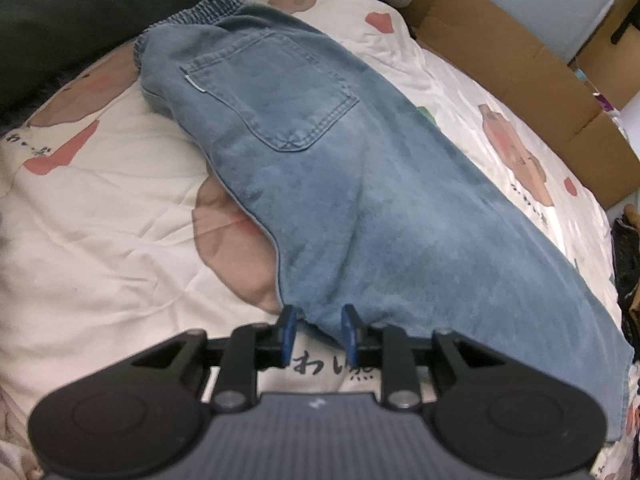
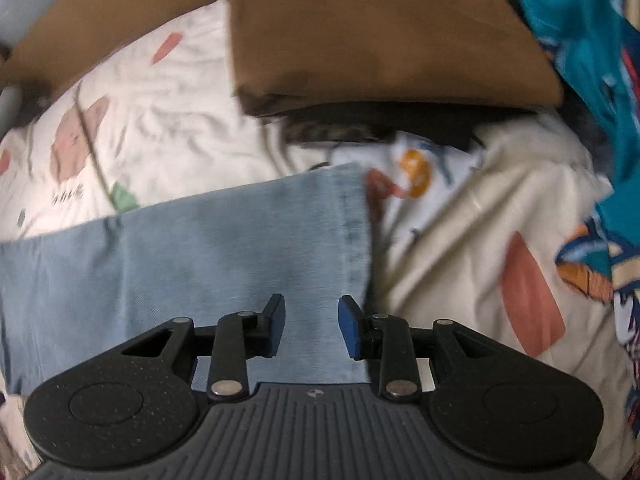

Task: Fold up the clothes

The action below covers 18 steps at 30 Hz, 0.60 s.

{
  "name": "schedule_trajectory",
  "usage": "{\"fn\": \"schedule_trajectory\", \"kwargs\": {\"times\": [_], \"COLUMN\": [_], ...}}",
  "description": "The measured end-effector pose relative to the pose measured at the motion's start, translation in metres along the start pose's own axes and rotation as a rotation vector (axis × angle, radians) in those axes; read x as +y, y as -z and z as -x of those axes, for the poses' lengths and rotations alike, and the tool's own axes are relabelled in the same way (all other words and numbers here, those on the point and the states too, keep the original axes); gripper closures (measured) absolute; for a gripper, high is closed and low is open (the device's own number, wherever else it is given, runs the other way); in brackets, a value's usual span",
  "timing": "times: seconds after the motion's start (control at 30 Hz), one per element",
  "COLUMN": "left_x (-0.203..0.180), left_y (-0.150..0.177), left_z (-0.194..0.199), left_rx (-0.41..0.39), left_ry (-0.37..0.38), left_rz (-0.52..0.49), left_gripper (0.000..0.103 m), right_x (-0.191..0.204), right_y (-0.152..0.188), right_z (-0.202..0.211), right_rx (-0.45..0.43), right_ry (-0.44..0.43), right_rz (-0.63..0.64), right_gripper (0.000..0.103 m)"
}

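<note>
Left wrist view: left gripper (image 1: 318, 330) sitting parted at jeans (image 1: 304, 184) edge, right gripper (image 2: 312, 326) hovering parted over hem, gripping nothing; closing likely next.

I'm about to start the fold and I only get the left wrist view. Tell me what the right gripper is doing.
Observer: The right gripper is open, its fingers over the jeans near the leg hem; I cannot tell if they touch.
Operator: Report what lies beyond that hem.
Observer: A folded brown garment sits on the bedsheet past it, apart from the denim.
Operator: Name anything on its right side.
Observer: A teal patterned cloth runs along the right edge.
</note>
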<state>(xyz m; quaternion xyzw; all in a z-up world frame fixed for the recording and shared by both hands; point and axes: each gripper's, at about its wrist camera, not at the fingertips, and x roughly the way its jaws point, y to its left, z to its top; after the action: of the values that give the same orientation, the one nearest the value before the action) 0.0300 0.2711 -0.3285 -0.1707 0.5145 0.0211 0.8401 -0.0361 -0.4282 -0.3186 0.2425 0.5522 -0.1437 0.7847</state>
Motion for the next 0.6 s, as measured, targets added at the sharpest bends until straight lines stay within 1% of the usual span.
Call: {"fn": "schedule_trajectory", "kwargs": {"times": [0.03,0.07,0.1,0.17,0.3,0.5,0.6], "left_x": [-0.002,-0.004,-0.006,-0.009,-0.011,-0.003,-0.003], "left_y": [-0.001,-0.002,-0.003,-0.006,-0.007,-0.003,-0.004], "left_z": [0.0,0.001,0.001,0.002,-0.004,-0.021,-0.028], "left_rx": [0.002,0.004,0.007,0.013,0.04,0.106,0.133], "left_ry": [-0.004,-0.007,-0.01,-0.015,-0.035,-0.076,-0.104], "left_rz": [-0.002,-0.004,-0.011,-0.027,-0.041,-0.013,-0.013], "left_gripper": [0.076,0.073,0.066,0.057,0.057,0.057,0.057], "right_x": [-0.005,-0.01,-0.014,-0.023,-0.04,-0.054,-0.057], "right_y": [0.002,0.006,0.01,0.017,0.031,0.046,0.051], "right_z": [-0.001,-0.001,-0.002,-0.003,-0.005,-0.009,-0.012], "right_rx": [-0.003,-0.006,-0.008,-0.013,-0.023,-0.035,-0.049], "right_ry": [0.001,0.002,0.003,0.005,0.003,-0.037,-0.074], "right_rz": [-0.019,-0.031,-0.044,-0.07,-0.115,-0.114,-0.118], "right_gripper": [0.067,0.067,0.067,0.067,0.067,0.067,0.067]}}
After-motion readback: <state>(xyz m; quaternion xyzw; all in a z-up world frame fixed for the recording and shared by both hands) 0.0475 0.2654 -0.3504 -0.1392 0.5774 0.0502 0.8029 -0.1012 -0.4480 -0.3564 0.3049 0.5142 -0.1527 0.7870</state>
